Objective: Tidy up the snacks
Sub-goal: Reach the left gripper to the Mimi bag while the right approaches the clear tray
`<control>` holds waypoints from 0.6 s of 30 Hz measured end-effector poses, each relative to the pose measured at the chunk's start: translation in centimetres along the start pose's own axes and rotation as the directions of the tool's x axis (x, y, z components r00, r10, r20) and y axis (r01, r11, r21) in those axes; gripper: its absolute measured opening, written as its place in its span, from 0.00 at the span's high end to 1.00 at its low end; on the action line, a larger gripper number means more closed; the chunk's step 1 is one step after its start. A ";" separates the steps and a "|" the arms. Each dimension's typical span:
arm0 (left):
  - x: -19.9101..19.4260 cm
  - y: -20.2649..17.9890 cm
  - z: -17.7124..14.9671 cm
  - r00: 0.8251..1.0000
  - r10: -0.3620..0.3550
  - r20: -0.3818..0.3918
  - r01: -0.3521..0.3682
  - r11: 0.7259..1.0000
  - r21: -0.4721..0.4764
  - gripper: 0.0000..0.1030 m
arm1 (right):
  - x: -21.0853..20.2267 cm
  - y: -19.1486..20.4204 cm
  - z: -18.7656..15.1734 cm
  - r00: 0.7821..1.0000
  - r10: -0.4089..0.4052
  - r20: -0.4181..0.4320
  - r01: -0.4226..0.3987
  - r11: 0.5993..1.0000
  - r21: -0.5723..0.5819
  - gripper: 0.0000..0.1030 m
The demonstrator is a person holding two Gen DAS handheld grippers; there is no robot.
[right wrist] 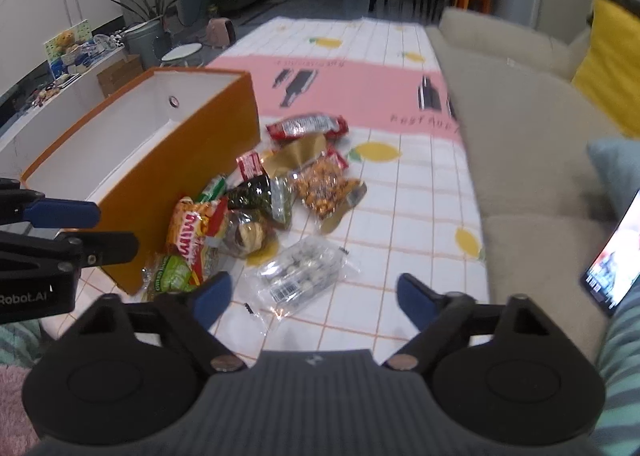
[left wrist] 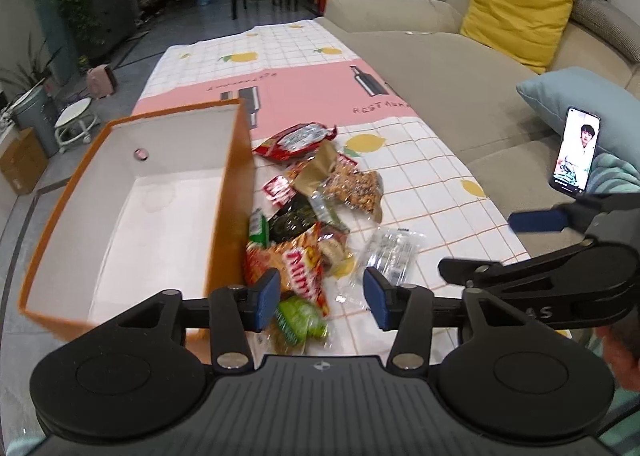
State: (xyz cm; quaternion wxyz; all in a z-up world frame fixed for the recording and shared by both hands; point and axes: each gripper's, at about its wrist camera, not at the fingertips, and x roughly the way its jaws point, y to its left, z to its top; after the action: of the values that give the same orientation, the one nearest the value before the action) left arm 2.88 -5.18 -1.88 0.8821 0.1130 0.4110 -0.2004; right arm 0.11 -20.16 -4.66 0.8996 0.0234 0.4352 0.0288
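Left wrist view: left gripper [left wrist: 322,298] jaws open, empty, above the snack pile [left wrist: 308,211] on the tabletop [left wrist: 432,183], just right of the orange box [left wrist: 232,191]. Right gripper [right wrist: 310,302] jaws wide open, empty, over a clear packet [right wrist: 300,276] beside the pile.

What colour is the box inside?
White inside, orange outside; the box shows best in the left wrist view.

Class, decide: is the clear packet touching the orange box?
Apart. The right wrist view shows bare tablecloth and other snacks between the clear packet and the orange box.
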 end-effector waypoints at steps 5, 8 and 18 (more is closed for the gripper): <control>2.8 -0.8 0.6 0.998 0.044 -0.046 -0.041 0.997 0.067 0.35 | 3.2 -1.7 0.1 0.994 0.060 -0.086 -0.050 0.991 0.122 0.27; 4.4 -1.1 0.6 0.995 0.069 -0.073 -0.061 0.991 0.116 0.35 | 5.1 -2.5 0.3 0.986 0.105 -0.130 -0.077 0.975 0.207 0.27; 8.0 -1.8 0.2 0.987 0.145 -0.068 -0.126 0.964 0.233 0.29 | 10.0 -3.3 1.1 0.969 0.152 -0.195 -0.072 0.928 0.367 0.28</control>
State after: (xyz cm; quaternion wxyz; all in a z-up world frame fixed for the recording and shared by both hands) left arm 6.82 -8.91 -7.98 0.8569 0.2495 0.4134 -0.1805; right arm 7.30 -22.71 -11.97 0.8234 0.2078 0.5281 0.0035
